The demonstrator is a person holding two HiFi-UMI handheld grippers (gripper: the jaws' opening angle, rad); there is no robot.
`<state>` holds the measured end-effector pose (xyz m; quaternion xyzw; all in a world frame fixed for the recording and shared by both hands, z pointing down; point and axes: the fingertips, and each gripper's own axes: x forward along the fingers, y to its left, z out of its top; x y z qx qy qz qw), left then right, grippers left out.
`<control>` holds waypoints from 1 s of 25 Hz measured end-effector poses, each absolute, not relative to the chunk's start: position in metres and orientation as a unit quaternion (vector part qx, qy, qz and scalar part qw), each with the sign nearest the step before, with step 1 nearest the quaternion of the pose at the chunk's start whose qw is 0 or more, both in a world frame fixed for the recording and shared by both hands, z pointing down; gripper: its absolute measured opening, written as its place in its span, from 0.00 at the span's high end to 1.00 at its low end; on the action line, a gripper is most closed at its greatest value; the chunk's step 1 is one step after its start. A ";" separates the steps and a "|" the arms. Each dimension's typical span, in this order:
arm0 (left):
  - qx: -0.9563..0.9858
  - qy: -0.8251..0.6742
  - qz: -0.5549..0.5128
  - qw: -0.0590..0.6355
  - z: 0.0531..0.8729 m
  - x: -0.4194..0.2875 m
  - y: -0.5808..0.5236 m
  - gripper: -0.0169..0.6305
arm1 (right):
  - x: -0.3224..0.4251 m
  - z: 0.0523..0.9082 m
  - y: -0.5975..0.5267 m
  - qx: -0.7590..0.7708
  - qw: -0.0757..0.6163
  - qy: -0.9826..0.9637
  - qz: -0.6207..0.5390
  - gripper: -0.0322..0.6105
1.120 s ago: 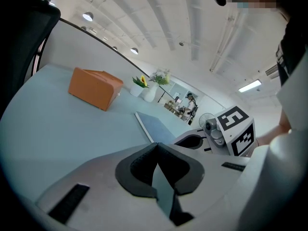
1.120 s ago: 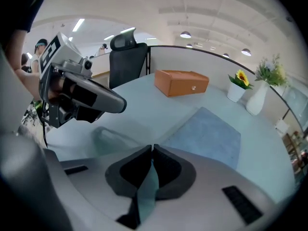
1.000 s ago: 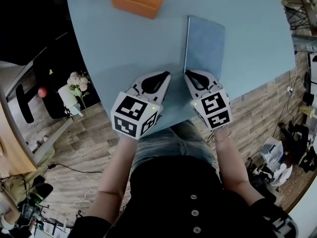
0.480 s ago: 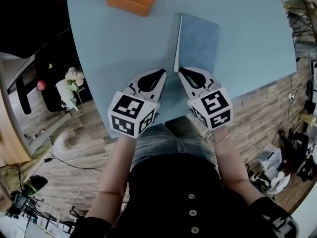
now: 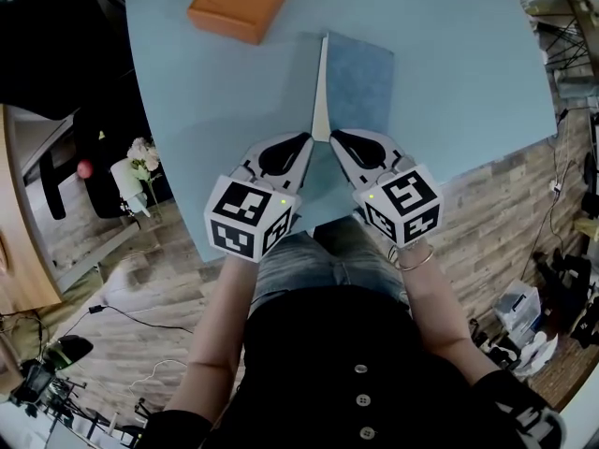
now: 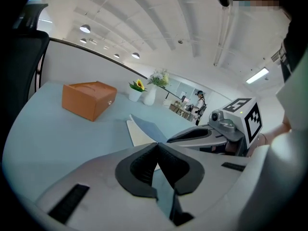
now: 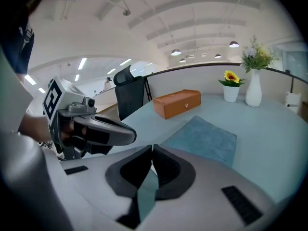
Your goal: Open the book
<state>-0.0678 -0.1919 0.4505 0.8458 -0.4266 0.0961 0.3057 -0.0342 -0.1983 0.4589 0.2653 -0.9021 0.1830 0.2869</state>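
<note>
A blue book [image 5: 358, 80] lies on the light blue table [image 5: 206, 110], just beyond both grippers. Its left cover edge is raised, and a strip of white page [image 5: 320, 106] shows beneath it. In the left gripper view the cover [image 6: 150, 129] stands tilted over the white page [image 6: 138, 134]. My right gripper [image 5: 335, 137] is shut at the cover's near left corner and seems to pinch it. The same cover [image 7: 204, 138] spreads out past its jaw tips [image 7: 152, 147]. My left gripper [image 5: 305, 139] is shut beside it, at the page's near end, holding nothing that I can see.
An orange box [image 5: 239, 3] sits at the far left of the table, and shows again as the orange box [image 7: 177, 103]. Two white vases with flowers [image 7: 254, 88] stand at the far edge. A black chair [image 7: 130, 97] is behind the table. The table's near edge [image 5: 281, 237] runs under my hands.
The cover's left edge has come up, exposing white pages that were hidden a second ago. Both grippers and the book's edge have shifted slightly left in the head view.
</note>
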 end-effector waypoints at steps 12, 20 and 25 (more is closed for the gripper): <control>0.857 -0.421 0.108 0.277 0.431 -0.045 -0.193 0.95 | -0.015 0.433 -0.199 0.268 0.241 -0.912 0.196 0.93; 0.865 -0.415 0.116 0.258 0.419 -0.032 -0.194 0.95 | 0.006 0.415 -0.201 0.282 0.218 -0.915 0.188 0.93; 0.871 -0.406 0.118 0.250 0.413 -0.016 -0.194 0.95 | 0.026 0.402 -0.201 0.294 0.207 -0.915 0.183 0.93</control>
